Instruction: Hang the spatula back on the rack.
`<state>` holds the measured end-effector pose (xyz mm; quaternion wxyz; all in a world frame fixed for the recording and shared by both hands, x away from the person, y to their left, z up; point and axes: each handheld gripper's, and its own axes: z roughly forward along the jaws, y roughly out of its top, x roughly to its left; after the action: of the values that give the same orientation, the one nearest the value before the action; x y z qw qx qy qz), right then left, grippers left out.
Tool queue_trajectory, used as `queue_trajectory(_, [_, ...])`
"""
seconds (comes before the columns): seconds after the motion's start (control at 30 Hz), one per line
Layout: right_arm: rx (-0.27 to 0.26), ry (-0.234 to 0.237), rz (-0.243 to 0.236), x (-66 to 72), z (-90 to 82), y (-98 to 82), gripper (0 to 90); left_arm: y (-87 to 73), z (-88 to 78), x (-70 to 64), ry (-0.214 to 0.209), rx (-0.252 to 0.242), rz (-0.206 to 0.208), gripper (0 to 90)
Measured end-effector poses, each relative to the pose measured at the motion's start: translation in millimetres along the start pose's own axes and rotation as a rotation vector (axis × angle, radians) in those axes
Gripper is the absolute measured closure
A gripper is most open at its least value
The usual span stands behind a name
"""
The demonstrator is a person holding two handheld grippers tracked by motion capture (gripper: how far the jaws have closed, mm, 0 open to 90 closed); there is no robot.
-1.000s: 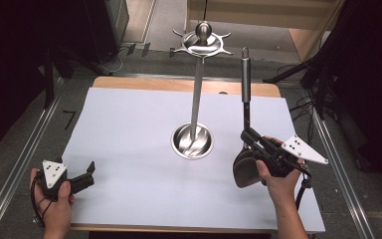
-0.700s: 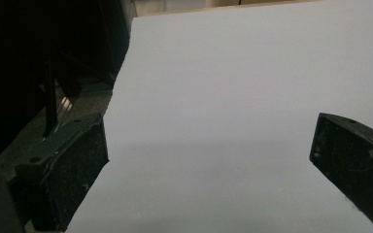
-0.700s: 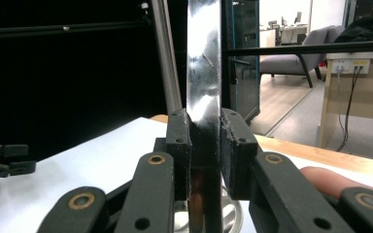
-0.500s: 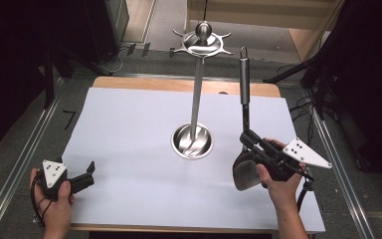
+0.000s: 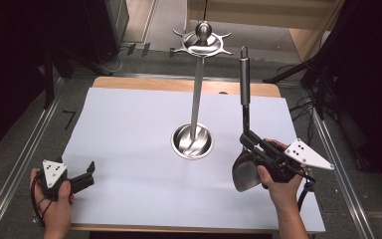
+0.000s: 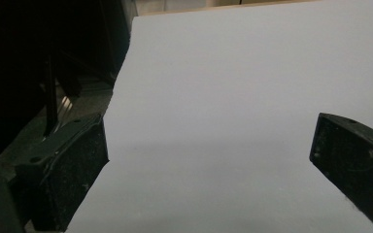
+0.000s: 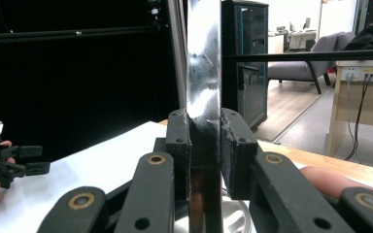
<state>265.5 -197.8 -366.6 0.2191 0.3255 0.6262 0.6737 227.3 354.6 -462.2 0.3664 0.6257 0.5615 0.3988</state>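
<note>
Right gripper [image 5: 249, 141] fingers clamped on the upright spatula [image 5: 244, 124] shaft, left gripper [image 5: 89, 172] fingers apart over white table [image 5: 129, 129]

A grey armchair [image 7: 305, 56] and what looks like a dark cabinet [image 7: 245, 63] stand beyond the table.
</note>
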Motion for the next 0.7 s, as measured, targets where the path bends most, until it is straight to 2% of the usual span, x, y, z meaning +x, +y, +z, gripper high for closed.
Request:
queue_trajectory(0.33, [0.004,0.025,-0.002,4.5,0.2,0.8,77.4,0.1,0.1,-0.4,0.000,0.001,0.003,1.0])
queue_trajectory(0.7, [0.015,0.029,-0.005,5.1,2.5,-1.1,77.4,0.0,0.1,0.1,0.000,-0.001,0.000,1.0])
